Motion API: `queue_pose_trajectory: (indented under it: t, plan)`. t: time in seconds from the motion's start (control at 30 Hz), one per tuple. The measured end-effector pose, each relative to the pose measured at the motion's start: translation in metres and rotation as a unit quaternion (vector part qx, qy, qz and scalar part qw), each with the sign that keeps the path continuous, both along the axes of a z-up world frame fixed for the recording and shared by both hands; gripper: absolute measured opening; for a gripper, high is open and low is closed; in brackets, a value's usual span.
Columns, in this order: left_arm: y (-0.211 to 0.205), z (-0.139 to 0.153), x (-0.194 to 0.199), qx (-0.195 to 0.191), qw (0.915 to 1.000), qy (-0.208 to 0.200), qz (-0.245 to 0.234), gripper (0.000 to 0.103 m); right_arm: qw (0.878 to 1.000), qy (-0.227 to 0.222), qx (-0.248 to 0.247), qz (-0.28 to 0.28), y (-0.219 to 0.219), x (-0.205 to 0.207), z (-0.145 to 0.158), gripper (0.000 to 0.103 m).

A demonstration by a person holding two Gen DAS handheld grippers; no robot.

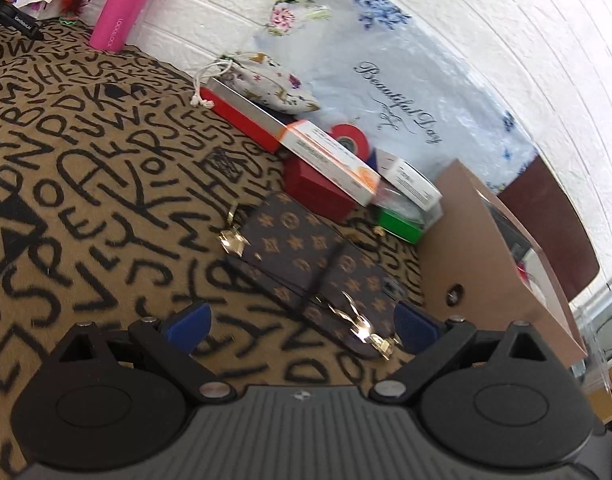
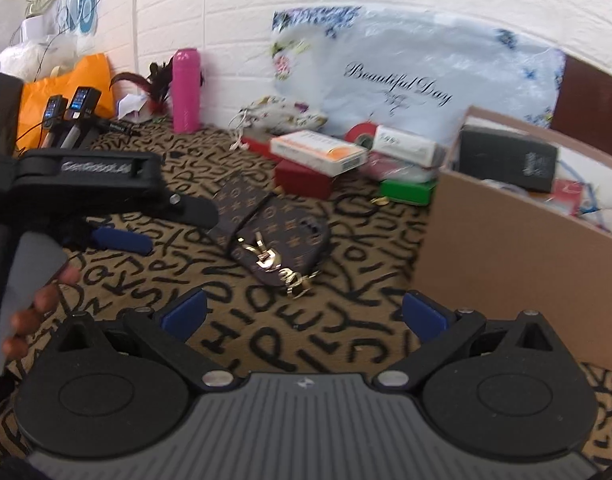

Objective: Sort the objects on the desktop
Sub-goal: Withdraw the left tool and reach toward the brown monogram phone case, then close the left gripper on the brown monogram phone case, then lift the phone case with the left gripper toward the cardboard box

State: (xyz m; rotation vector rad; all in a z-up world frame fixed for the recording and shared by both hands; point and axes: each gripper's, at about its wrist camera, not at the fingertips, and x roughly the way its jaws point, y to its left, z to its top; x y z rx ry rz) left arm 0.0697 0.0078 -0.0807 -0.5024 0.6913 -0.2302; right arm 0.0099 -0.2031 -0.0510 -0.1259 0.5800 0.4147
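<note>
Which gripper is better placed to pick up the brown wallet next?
Left. The left gripper is open with the wallet right ahead, its clasp end between the fingers. The right gripper is open too but sits farther back, nearer the cardboard box.

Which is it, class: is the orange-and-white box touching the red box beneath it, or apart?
Touching. The right wrist view shows the orange-and-white box lying directly on the red box, overhanging it, with no gap between them.

Black claw (image 1: 302, 326) with blue pads (image 1: 188, 322), silver screws
</note>
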Motion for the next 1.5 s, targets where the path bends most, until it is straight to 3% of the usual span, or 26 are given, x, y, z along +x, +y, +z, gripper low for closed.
queue_pose_trajectory:
  t: [0.37,0.8,1.07,1.17,1.3,1.5]
  plan:
    - [0.012,-0.012,0.055,0.018,0.9994,0.006,-0.027,0.099,0.999,0.032,0.009,-0.016,0.018,0.026,-0.020,0.101]
    - [0.002,-0.017,0.087,0.056,0.9940,-0.027,-0.090,0.100,0.998,0.052,0.009,-0.019,0.030,0.068,-0.043,0.100]
    - [-0.008,-0.017,0.092,0.071,0.9905,-0.034,-0.112,0.099,0.999,0.039,-0.006,-0.021,0.037,0.082,-0.048,0.090]
    - [-0.008,-0.017,0.092,0.072,0.9906,-0.034,-0.111,0.094,0.999,0.034,-0.011,-0.014,0.040,0.082,-0.049,0.085]
    - [-0.006,-0.016,0.087,0.074,0.9910,-0.032,-0.107,0.088,1.000,0.029,-0.007,-0.002,0.043,0.078,-0.047,0.068]
    - [-0.005,-0.013,0.073,0.073,0.9915,-0.028,-0.104,0.085,0.999,0.036,-0.004,0.003,0.042,0.071,-0.043,0.065]
